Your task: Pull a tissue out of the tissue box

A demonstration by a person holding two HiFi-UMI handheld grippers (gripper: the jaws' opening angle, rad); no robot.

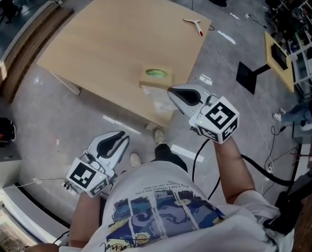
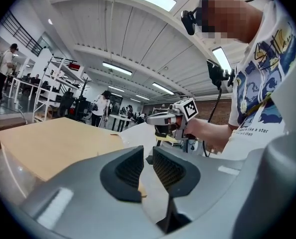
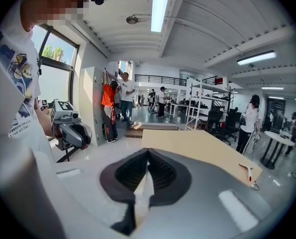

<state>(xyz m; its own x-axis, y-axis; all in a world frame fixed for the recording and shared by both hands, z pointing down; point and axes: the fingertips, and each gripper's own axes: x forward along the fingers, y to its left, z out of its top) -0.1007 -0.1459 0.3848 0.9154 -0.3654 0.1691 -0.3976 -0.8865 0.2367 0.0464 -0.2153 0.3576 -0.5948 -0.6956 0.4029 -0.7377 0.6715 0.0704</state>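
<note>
The tissue box [image 1: 156,76], tan with a green oval opening, sits near the front edge of the light wooden table [image 1: 108,41]. My right gripper [image 1: 170,91] hovers just in front of the box, shut on a white tissue [image 1: 160,103] that trails from its jaws toward the box. In the right gripper view the tissue [image 3: 144,189] shows pinched between the closed pads of the right gripper [image 3: 148,153]. My left gripper [image 1: 125,135] hangs lower left, off the table; in its own view the left gripper [image 2: 147,156] has a narrow gap between its jaws and nothing in it.
A white tool with a red tip [image 1: 194,25] lies at the table's far corner. The person's shoes [image 1: 159,136] stand on the grey floor below the table edge. Cables, stands and shelving [image 1: 303,41] crowd the right side. Other people stand in the distance [image 3: 122,96].
</note>
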